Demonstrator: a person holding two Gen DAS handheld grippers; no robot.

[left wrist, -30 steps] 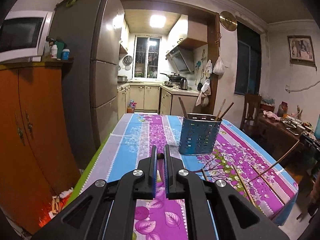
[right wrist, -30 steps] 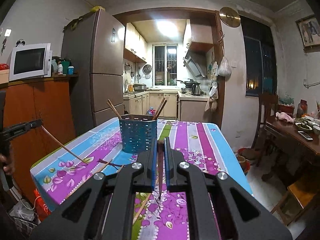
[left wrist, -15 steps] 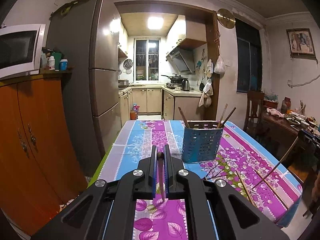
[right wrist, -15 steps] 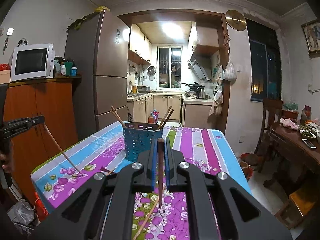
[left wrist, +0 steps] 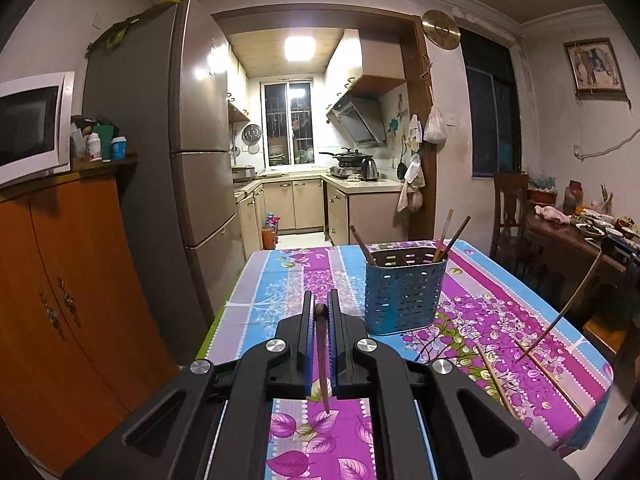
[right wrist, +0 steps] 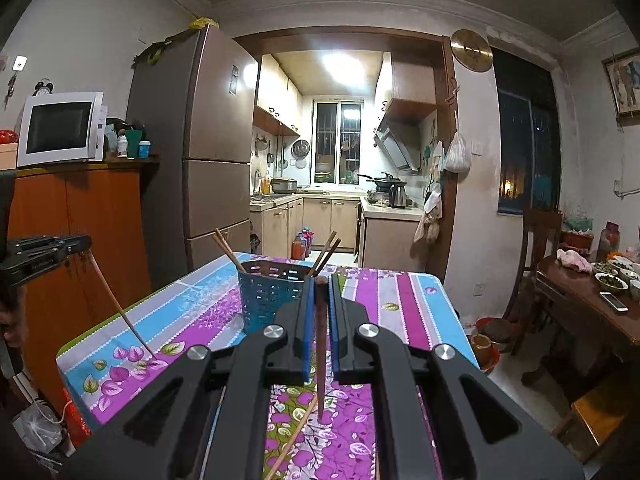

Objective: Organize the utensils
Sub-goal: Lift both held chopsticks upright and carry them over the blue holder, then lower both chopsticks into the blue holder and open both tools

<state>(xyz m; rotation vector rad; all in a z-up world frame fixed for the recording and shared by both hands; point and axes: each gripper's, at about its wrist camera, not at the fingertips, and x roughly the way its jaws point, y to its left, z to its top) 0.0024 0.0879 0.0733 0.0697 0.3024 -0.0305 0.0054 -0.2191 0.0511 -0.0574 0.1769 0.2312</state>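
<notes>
On the left side of the table (left wrist: 280, 280), the left gripper (left wrist: 320, 312) is clamped on a dark chopstick (left wrist: 322, 360), which hangs point-down between the blue pads, its tip clear of the floral tablecloth. To its right stands the blue perforated holder (left wrist: 402, 296), upright, with three chopsticks leaning inside it. Further right, two loose chopsticks (left wrist: 496, 380) lie flat on the cloth, apart from the holder. On the right side, the right gripper (right wrist: 320, 284) is clamped on a second dark chopstick (right wrist: 321, 344), likewise hanging point-down above the cloth, near another loose chopstick (right wrist: 296, 436).
</notes>
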